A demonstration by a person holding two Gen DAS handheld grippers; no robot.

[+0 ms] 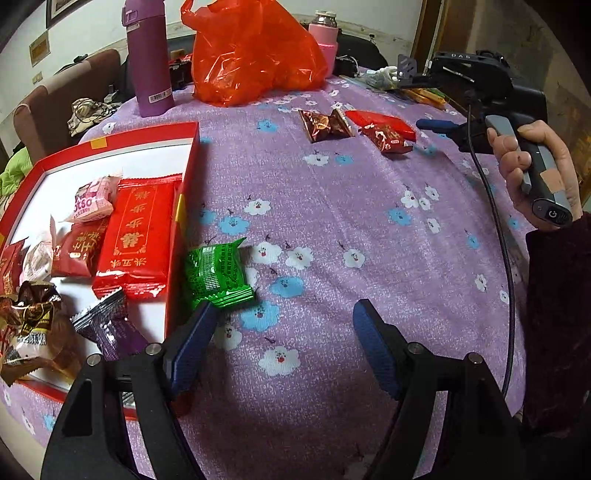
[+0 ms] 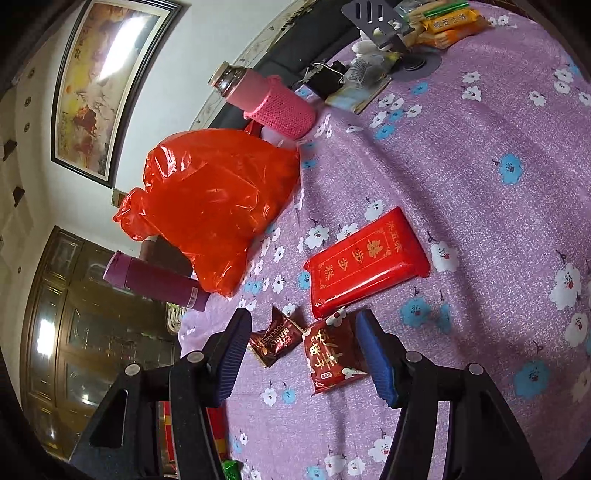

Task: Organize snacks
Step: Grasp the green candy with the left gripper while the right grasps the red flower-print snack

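Observation:
A red box (image 1: pixel 184 206) at the left holds several snack packets, among them a large red one (image 1: pixel 142 232). A green packet (image 1: pixel 216 275) lies on the cloth just outside the box wall. My left gripper (image 1: pixel 282 325) is open and empty, its left finger touching the green packet's near edge. My right gripper (image 2: pixel 301 343) is open above a brown packet (image 2: pixel 275 339) and a small red packet (image 2: pixel 330 354); a large flat red packet (image 2: pixel 365 262) lies just beyond. The right gripper also shows in the left wrist view (image 1: pixel 428 123), beside these packets (image 1: pixel 384 131).
A purple flowered cloth (image 1: pixel 369 221) covers the table. At the back stand a purple bottle (image 1: pixel 147 55), an orange-red plastic bag (image 1: pixel 251 51) and a pink bottle (image 1: pixel 325 33). Orange packets (image 2: pixel 450 22) and clutter lie at the far edge. A cable (image 1: pixel 506 258) hangs from the right gripper.

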